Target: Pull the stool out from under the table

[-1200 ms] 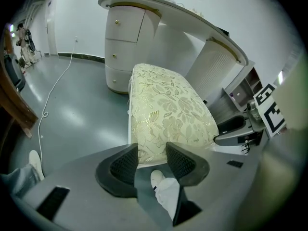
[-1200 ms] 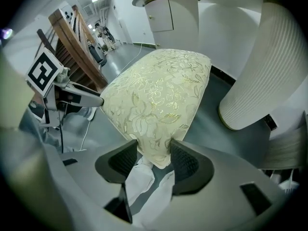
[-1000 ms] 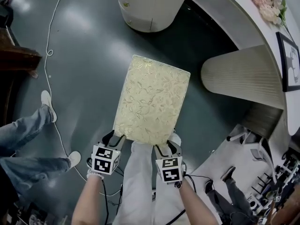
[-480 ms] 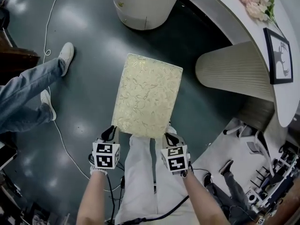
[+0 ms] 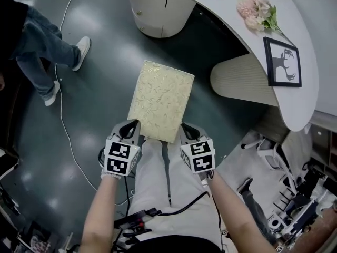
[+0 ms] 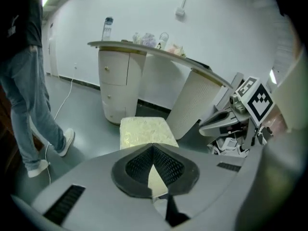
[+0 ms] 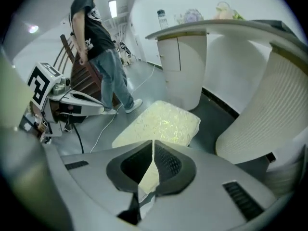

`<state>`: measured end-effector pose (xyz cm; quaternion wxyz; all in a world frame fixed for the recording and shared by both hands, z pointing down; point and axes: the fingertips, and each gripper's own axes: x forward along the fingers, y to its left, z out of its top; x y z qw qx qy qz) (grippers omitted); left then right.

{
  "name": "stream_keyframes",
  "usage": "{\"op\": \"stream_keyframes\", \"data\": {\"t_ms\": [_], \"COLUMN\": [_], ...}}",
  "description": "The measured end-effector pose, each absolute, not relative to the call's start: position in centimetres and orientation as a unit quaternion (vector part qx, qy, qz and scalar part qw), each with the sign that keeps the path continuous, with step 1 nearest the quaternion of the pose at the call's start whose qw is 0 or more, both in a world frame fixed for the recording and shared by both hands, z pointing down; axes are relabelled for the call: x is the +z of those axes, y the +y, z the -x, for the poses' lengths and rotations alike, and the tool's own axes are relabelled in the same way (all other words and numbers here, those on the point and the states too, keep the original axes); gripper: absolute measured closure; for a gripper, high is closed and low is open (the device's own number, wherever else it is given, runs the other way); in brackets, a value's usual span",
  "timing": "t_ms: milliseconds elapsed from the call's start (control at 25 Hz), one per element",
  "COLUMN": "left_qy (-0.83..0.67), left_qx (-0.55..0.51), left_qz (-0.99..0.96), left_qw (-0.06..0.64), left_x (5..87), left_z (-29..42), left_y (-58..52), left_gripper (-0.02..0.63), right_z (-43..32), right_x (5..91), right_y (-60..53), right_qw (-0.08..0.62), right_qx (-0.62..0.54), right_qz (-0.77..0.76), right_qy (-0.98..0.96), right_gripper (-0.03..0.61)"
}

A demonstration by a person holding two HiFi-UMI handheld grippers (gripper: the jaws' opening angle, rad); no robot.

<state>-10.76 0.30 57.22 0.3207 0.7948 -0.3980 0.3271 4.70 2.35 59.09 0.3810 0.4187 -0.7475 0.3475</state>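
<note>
The stool (image 5: 160, 99), a rectangular seat with a cream-gold flowered cushion, stands on the dark floor, out from beneath the white curved table (image 5: 295, 96). My left gripper (image 5: 130, 127) hovers just off the stool's near left corner, apart from it. Its jaws have just been closing and are shut with nothing between them. My right gripper (image 5: 188, 130) hovers off the near right corner, shut and empty too. In the left gripper view the shut left gripper (image 6: 153, 147) points down at the stool (image 6: 144, 129). In the right gripper view the right gripper (image 7: 153, 144) sits over the stool (image 7: 161, 121).
A white cabinet base (image 5: 152, 12) and a ribbed panel (image 5: 242, 80) carry the table. Flowers (image 5: 258, 9) and a framed picture (image 5: 284, 62) lie on top. A bystander (image 5: 42, 41) stands at far left. A white cable (image 5: 60, 109) trails across the floor.
Both grippers let go of the stool's near edge, rose and shut. The stool now looks smaller and farther below. The bystander walked toward the far left.
</note>
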Motion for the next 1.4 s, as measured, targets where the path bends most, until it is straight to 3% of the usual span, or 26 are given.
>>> {"op": "stream_keyframes", "data": {"t_ms": [880,1400], "left_qy": [-0.482,-0.502], "left_qx": [0.197,0.162], "left_qz": [-0.839,-0.842], "left_qw": [0.159,0.108], "left_x": [27.8,19.1], "left_z": [9.4,10.0], "left_y": [-5.2,-4.8], "left_gripper": [0.597,0.597], "right_z": [-6.0,-4.1], "right_x": [30.7,21.6], "right_y": [-4.7,-5.0], "right_qw": [0.215,0.151], "right_qx": [0.191,0.143], "right_qz": [-0.46,-0.435], "right_qy": [-0.84,-0.876], "right_gripper": [0.537,0.537]}}
